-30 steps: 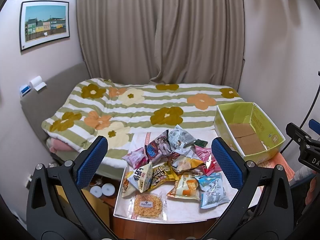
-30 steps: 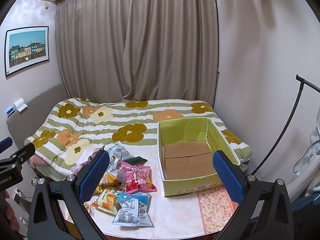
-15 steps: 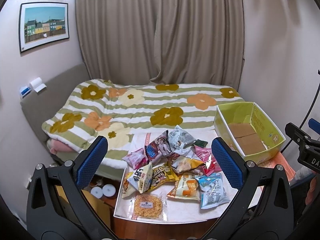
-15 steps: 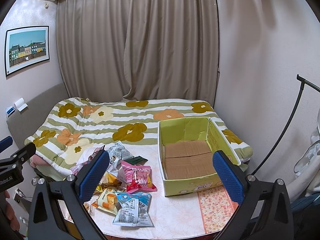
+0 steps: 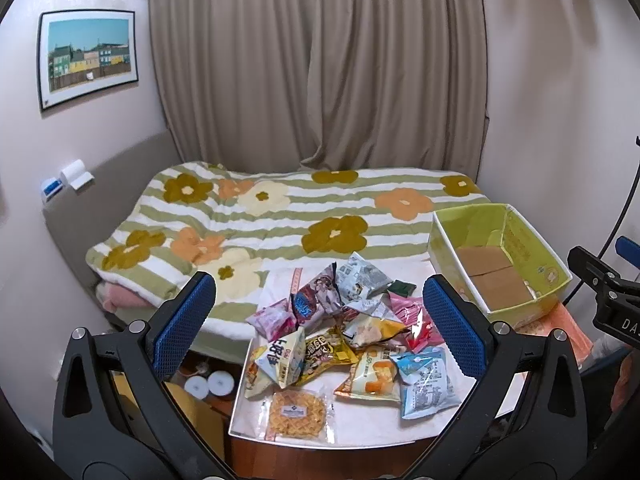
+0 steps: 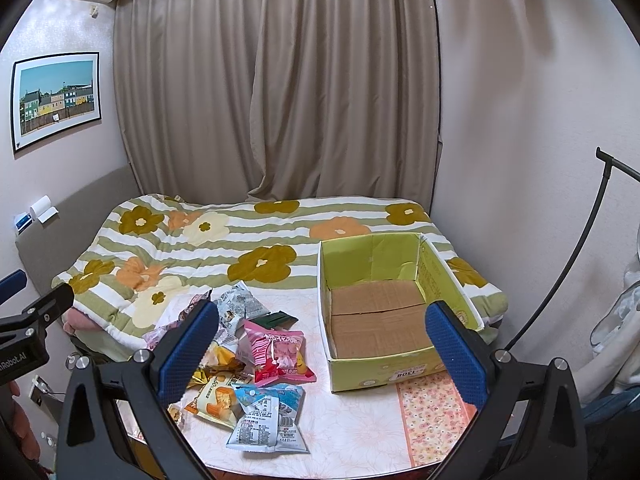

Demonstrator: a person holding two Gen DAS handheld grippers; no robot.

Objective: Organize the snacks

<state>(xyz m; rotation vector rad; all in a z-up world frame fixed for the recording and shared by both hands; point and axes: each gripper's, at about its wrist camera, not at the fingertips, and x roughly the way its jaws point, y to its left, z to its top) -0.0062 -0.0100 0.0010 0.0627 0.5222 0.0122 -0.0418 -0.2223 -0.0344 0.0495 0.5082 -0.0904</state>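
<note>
A pile of several snack packets [image 5: 348,332] lies on the white table [image 5: 360,424], with a waffle packet [image 5: 296,414] at the front and a light blue packet [image 5: 426,382] on the right. The pile also shows in the right wrist view [image 6: 256,360], with a pink packet [image 6: 276,350] on top. An empty green cardboard box [image 6: 384,308] stands on the table to the right of the pile; it also shows in the left wrist view [image 5: 500,260]. My left gripper [image 5: 320,320] is open and empty, held above the pile. My right gripper [image 6: 320,344] is open and empty, between pile and box.
A bed with a flowered striped blanket [image 5: 280,216] lies behind the table. Curtains [image 5: 320,64] hang at the back. A black stand pole [image 6: 568,264] leans at the right wall. A floral cloth [image 6: 436,412] lies under the box's front.
</note>
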